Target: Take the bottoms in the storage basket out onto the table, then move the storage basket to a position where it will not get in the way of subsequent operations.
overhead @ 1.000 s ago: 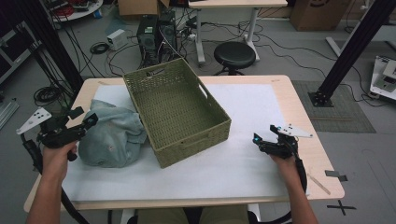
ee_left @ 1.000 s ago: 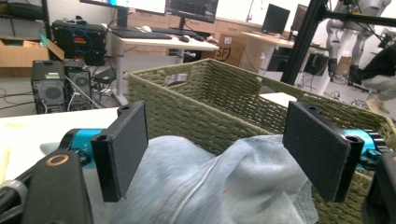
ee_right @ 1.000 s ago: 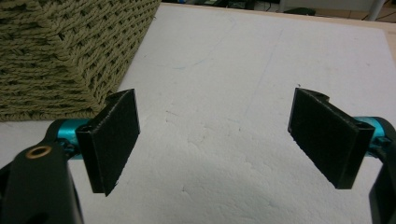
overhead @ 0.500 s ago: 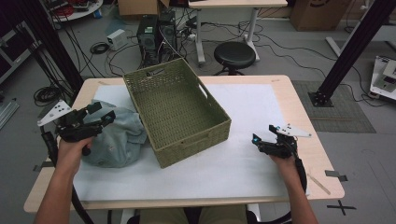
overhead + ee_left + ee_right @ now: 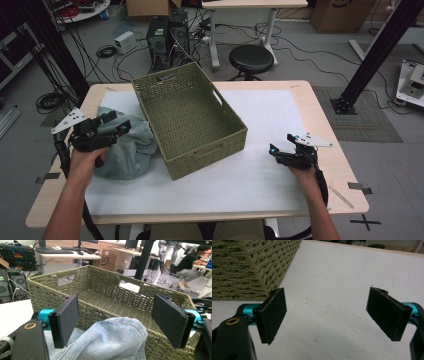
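Nearest the person, the right gripper (image 5: pixel 281 151) hovers over the white sheet (image 5: pixel 260 170) that covers the pale wooden tabletop (image 5: pixel 340 165), well apart from everything else. In the right gripper view its two black fingers (image 5: pixel 273 315) are spread wide with nothing between them, above bare sheet, and a corner of the olive-green woven rectangular basket (image 5: pixel 249 267) shows at the upper left.

On the other side, the left gripper (image 5: pixel 116 125) sits over the crumpled light-blue denim garment (image 5: pixel 125 150), which lies on the sheet against the basket's left wall. In the left gripper view its fingers (image 5: pixel 65 320) are also spread wide; a fold of the denim (image 5: pixel 117 340) rises between them but I cannot tell whether they touch it.

Farther on, the basket (image 5: pixel 200 145) stands upright and empty at the middle of the tabletop, set at an angle.
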Tool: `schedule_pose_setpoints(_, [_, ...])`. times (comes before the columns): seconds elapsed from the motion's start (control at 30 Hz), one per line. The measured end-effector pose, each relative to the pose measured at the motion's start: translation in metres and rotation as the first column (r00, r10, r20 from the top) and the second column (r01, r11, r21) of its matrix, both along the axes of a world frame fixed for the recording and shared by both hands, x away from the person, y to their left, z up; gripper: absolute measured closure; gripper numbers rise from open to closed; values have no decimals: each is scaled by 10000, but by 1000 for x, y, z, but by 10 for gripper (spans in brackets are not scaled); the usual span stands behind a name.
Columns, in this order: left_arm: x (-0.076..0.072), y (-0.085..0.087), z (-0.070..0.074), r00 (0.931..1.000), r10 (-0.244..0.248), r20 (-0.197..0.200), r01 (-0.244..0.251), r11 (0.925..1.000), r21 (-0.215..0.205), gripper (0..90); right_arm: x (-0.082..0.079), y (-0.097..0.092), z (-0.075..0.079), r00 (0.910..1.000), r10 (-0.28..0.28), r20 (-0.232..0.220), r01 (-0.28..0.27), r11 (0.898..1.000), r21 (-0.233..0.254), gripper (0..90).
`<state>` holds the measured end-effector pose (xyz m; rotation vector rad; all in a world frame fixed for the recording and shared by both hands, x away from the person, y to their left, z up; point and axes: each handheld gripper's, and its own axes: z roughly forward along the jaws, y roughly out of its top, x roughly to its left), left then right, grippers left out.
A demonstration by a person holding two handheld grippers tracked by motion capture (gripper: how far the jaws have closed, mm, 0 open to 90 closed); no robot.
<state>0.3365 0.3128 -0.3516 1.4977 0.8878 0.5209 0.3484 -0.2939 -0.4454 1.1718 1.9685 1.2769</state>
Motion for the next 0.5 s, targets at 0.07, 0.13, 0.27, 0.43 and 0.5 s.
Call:
schedule_pose_setpoints(0.07, [0,0,-1,10000,26,-19,-26,10000,-15,220,0,1,0,10000,21,-54,-21,10000,-14,169])
schedule_pose_setpoints(0.13, [-1,1,-2,10000,67,-52,-67,10000,-33,220,0,1,0,10000,17,-66,-17,10000,-7,169])
schedule_pose_setpoints(0.27, [-1,3,-5,9998,103,-157,-104,9999,-78,220,0,0,0,10000,-52,-64,52,10000,8,169])
schedule_pose_setpoints(0.43, [-2,3,-5,9998,101,-144,-102,9999,-49,220,-1,2,1,10000,-27,28,27,10000,73,169])
schedule_pose_setpoints(0.5, [-2,3,-4,9999,68,-148,-69,10000,-41,220,-2,4,3,9998,124,133,-124,9999,21,169])
